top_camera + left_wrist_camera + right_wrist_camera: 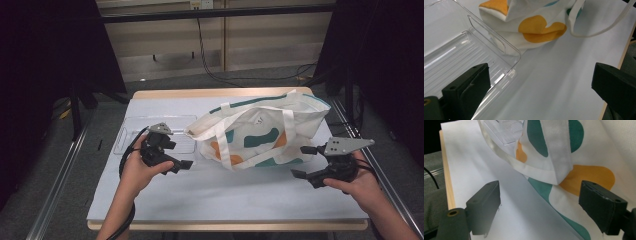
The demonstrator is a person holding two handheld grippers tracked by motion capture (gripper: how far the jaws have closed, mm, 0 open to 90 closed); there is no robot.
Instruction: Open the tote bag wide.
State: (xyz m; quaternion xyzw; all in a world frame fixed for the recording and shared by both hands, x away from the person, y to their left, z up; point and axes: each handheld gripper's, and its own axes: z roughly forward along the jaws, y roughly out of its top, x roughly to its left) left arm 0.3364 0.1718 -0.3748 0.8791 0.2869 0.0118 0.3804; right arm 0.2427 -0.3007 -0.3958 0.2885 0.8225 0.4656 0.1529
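A white tote bag (260,132) with teal and orange patches lies slumped on the white table top (225,195), its mouth toward the left. A clear plastic tray (131,134) sits just left of it, touching the bag's edge. My left gripper (180,154) hovers over the tray's near right corner, open and holding nothing. In the left gripper view its jaws stand wide apart (541,85) above the tray (461,50) and the bag's orange patch (534,25). My right gripper (301,161) is open beside the bag's right end. Its jaws (541,202) frame the bag's strap (556,150).
The table's wooden edge (225,226) runs along the front. Metal rails (55,180) flank both sides. Cables (210,60) trail on the floor behind. Bare table top lies in front of the bag between my two hands.
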